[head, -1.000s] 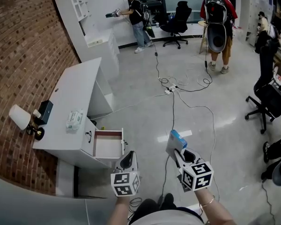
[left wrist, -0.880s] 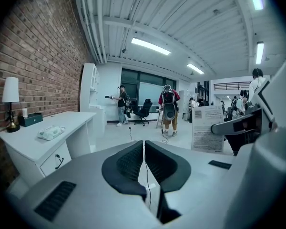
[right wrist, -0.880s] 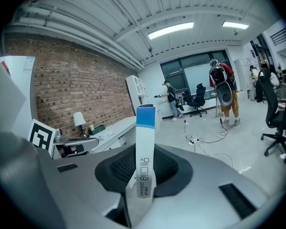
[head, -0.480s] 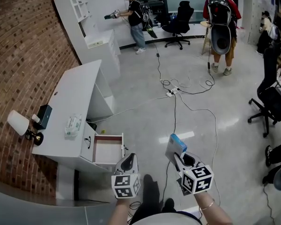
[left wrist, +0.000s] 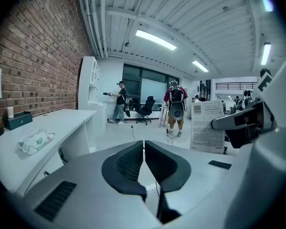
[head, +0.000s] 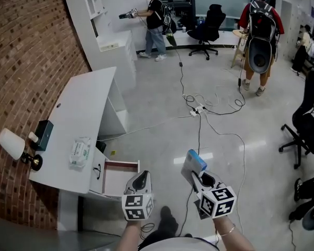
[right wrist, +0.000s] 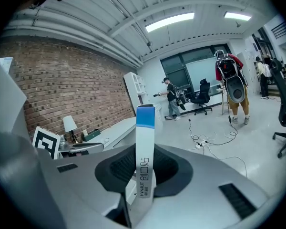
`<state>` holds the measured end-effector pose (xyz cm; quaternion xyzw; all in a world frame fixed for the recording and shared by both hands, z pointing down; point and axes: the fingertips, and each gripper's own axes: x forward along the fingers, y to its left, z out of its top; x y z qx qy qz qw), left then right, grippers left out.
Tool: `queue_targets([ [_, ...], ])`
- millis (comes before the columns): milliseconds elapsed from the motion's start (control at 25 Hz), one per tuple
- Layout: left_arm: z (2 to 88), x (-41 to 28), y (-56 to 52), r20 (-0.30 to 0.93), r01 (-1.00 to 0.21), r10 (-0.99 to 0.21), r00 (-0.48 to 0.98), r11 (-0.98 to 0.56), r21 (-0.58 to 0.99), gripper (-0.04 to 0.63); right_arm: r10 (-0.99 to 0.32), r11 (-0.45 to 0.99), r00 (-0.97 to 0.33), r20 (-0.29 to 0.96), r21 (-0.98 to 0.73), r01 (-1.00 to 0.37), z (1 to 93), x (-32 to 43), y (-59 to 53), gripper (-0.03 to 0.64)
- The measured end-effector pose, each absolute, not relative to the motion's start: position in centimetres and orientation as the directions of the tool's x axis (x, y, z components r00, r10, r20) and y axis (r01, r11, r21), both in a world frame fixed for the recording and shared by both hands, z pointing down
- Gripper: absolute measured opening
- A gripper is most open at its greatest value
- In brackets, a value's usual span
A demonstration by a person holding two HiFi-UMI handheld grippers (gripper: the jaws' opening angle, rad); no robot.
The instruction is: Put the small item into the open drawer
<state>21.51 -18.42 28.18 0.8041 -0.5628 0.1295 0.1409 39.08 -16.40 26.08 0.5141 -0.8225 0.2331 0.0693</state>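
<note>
A slim white box with a blue end [head: 193, 166] stands up between the jaws of my right gripper [head: 198, 178], which is shut on it; the right gripper view shows the box [right wrist: 145, 149] clamped between the dark pads. My left gripper [head: 139, 183] is shut and holds nothing, its pads [left wrist: 133, 162] meeting at the tips. The open drawer [head: 120, 175] sticks out of the white desk [head: 83, 114], just left of and below the left gripper. Its inside looks bare. Both grippers hover over the floor, beside the desk's front.
On the desk lie a wipes pack [head: 79, 150], a dark box [head: 42, 135] and a lamp [head: 13, 145]. A brick wall runs along the left. Cables and a power strip [head: 198, 109] cross the floor. Two people [head: 156, 20] and office chairs [head: 309, 124] stand farther off.
The head view has shifted, so the desk and drawer sit a little lower and further left. Both grippers keep their pose, and the box stays gripped.
</note>
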Motion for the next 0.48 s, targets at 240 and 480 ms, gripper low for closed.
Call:
queue_targets([
  [240, 28.4, 16.7, -26.6, 0.363, -0.942, -0.87, 0.332, -0.321, 0.093, 0.032, -0.804, 0.368, -0.47, 0.365, -0.316, -0.875, 26.6, 34.2, -24.7, 0.084],
  [480, 29.3, 13.1, -30.7, 0.369, -0.945, -0.87, 0.327, -0.313, 0.1, 0.032, -0.782, 0.397, -0.497, 0.375, -0.314, -0.862, 27.4, 29.9, -29.7, 0.084],
])
